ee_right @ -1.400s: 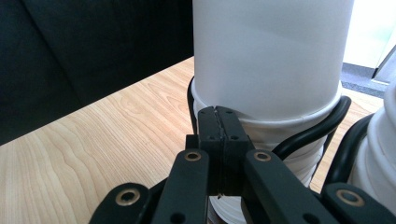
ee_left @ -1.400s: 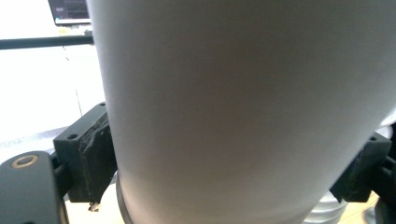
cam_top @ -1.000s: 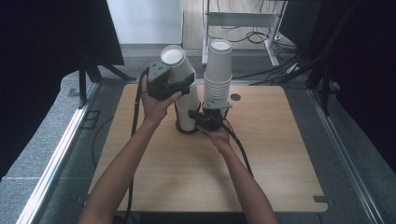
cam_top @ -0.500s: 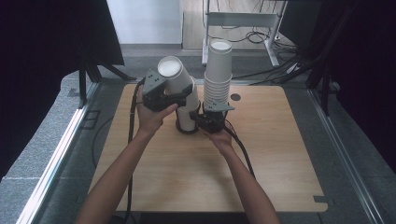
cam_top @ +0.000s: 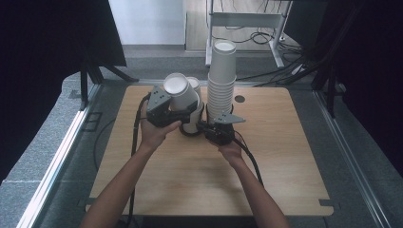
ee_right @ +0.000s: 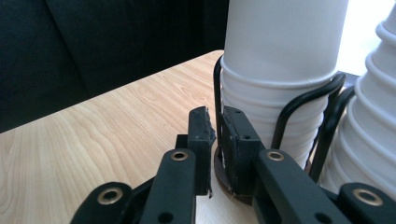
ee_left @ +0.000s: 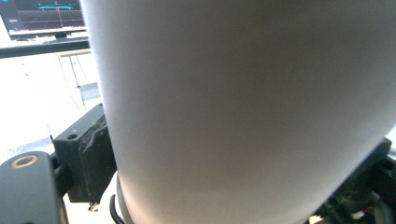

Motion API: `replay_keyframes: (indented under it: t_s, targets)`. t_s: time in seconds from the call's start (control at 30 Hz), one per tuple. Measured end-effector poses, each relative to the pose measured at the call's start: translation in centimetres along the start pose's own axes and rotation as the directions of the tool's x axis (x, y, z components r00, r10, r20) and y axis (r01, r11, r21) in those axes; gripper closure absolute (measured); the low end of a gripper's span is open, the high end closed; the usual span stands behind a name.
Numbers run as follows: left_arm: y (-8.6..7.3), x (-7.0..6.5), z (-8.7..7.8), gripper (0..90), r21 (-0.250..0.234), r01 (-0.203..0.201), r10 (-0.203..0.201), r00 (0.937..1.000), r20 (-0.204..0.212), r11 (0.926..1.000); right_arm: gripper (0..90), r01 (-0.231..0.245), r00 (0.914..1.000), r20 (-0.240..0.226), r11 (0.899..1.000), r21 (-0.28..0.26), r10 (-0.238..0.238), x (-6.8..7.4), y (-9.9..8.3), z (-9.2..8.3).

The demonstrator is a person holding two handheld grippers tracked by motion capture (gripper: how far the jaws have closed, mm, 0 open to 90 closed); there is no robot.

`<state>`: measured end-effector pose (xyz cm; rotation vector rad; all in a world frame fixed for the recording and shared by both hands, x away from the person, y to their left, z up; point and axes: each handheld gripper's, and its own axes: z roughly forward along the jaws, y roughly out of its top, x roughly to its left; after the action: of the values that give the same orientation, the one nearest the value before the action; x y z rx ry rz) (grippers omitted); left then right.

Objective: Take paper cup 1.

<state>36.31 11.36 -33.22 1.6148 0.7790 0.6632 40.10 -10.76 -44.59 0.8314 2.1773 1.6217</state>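
- Table [cam_top: 294, 180]: a pale wood-grain top with rounded corners and a small dark round hole near its far edge; two bare forearms cross its near half.
- Right gripper [ee_right: 215, 135]: black, blocky jaws with brass-coloured pivot pins. The jaws have just been opening; a narrow slit stands between the pads, and nothing lies in it. The tips sit just beside the foot of a black wire cup holder [ee_right: 303, 105].
- Left gripper [cam_top: 190, 114]: a matt black body gripped in the left hand [cam_top: 153, 135]. Its jaws are closed on a white paper cup [cam_top: 180, 94], held tilted so that its round, open mouth faces up and toward the camera. In the left gripper view the cup's smooth, curved wall [ee_left: 243, 107] rises close before the lens.
- Nested cups [ee_right: 275, 93]: a short white stack with ribbed, rolled rims, standing inside the wire loops of the holder, directly below the held cup.
- Tall stack [cam_top: 221, 78]: white paper cups, tapering upward, ringed by many rims, upright on the table just right of the holder.
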Motion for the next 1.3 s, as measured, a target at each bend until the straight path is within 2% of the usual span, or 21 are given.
replay_keyframes:
  t_s: [0.3, 0.53, 0.6, 0.73, 0.77, 0.87, 0.9, 0.97, 1.3]
  targets:
    - [-1.4, -0.8, -0.7, 12.0, -0.009, 0.016, -0.016, 0.9997, 0.021, 0.9998, 73.8, 0.027, 0.9996, 0.004, 1.0, -0.016, -0.027, 0.8, -0.9, -2.4]
    - [-3.3, -2.0, -1.6, 12.0, 0.0, 0.005, -0.005, 0.9997, 0.022, 1.0, 71.2, 0.05, 0.9985, 0.023, 0.999, -0.014, -0.049, 1.3, -1.9, -3.8]
    - [-4.3, -2.4, -1.9, 12.0, 0.006, 0.022, -0.022, 0.9993, 0.031, 0.9997, 69.0, 0.06, 0.9979, 0.026, 0.998, -0.016, -0.059, 1.6, -2.1, -4.5]
    - [-5.3, -2.5, -2.1, 12.0, 0.02, 0.035, -0.036, 0.9986, 0.038, 0.9992, 63.7, 0.067, 0.9976, 0.02, 0.998, -0.011, -0.067, 1.9, -2.5, -5.2]
    - [-6.0, -2.6, -2.2, 12.0, 0.031, 0.036, -0.037, 0.9986, 0.039, 0.9989, 62.2, 0.068, 0.9975, 0.017, 0.998, -0.01, -0.068, 2.0, -2.6, -5.3]
    - [-6.6, -2.7, -2.2, 12.0, 0.044, 0.031, -0.033, 0.9989, 0.035, 0.9985, 58.8, 0.064, 0.9977, 0.023, 0.998, -0.008, -0.064, 2.2, -2.9, -5.5]
    - [-7.2, -2.8, -2.2, 11.9, 0.055, 0.024, -0.026, 0.9993, 0.027, 0.9982, 56.0, 0.056, 0.998, 0.029, 0.998, -0.008, -0.055, 2.4, -3.3, -5.8]
    - [-7.8, -3.0, -2.3, 12.0, 0.064, 0.032, -0.034, 0.999, 0.03, 0.9974, 54.2, 0.039, 0.9991, 0.018, 0.999, -0.013, -0.039, 2.6, -3.7, -6.2]
    - [-9.6, -3.4, -2.7, 11.9, 0.105, 0.046, -0.049, 0.9984, 0.028, 0.9934, 43.6, 0.001, 0.9993, 0.036, 1.0, -0.011, 0.0, 3.1, -5.5, -8.1]
